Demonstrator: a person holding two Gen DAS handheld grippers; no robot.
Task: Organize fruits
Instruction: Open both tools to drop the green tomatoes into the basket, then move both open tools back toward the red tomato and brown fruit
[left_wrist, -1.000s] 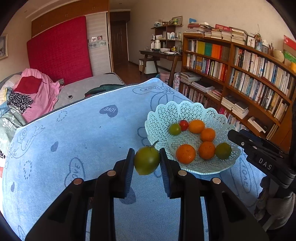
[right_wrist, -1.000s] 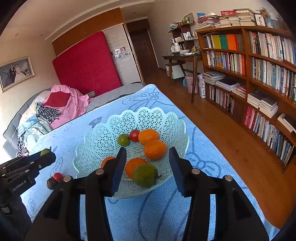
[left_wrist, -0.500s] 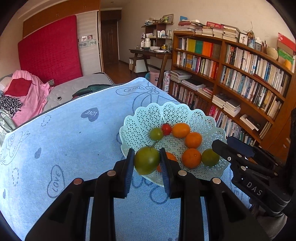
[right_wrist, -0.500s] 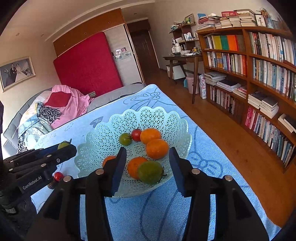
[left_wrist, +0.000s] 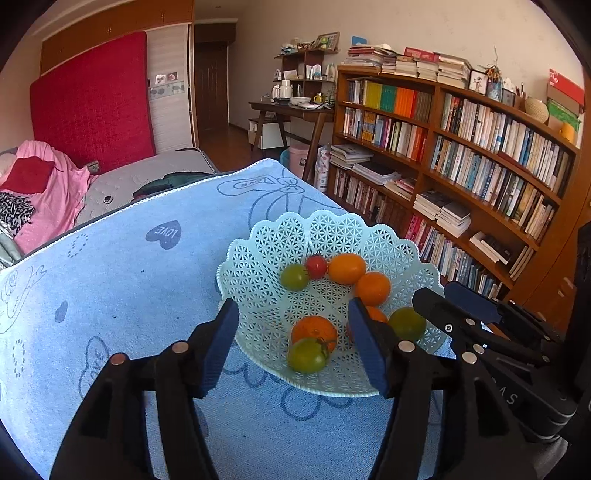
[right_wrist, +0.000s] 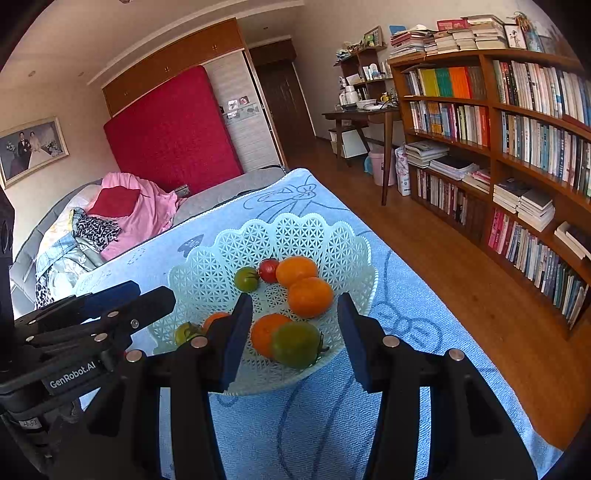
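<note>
Mint-green lattice plastic first, from the left wrist: a scalloped openwork basket (left_wrist: 258, 240) on the bench, over a pale blue terry cloth (left_wrist: 129, 280). Inside, close to the near rim, a smooth round green tomato with a dry stalk (left_wrist: 307, 355), touching a round orange tangerine (left_wrist: 314, 330) just behind it. Above both, the left claw (left_wrist: 291, 302), spread wide and grasping nothing. Half a second ago, clenched on that same green tomato at the basket's near edge; now released, with the tomato down among the other fruit.

Probably light and firm, but thin-skinned, so easy to bruise or split. Glossy as well, hence likely to slip, and to roll on the sloping lattice. Best taken across the widest part, by the sides rather than the stalk, with only a gentle squeeze.

From the right wrist: the same basket from its other side. Over the near rim, the right claw (right_wrist: 293, 297), also spread wide and empty, framing a larger green tomato (right_wrist: 295, 343) pressed against another tangerine. Hardly changed in pose from the earlier picture. At the left, the left claw's dark fingers reaching over the rim, and below their tips the dropped tomato, half hidden behind the right claw's own finger. Earlier, that fruit up between those fingers, outside the basket.
</note>
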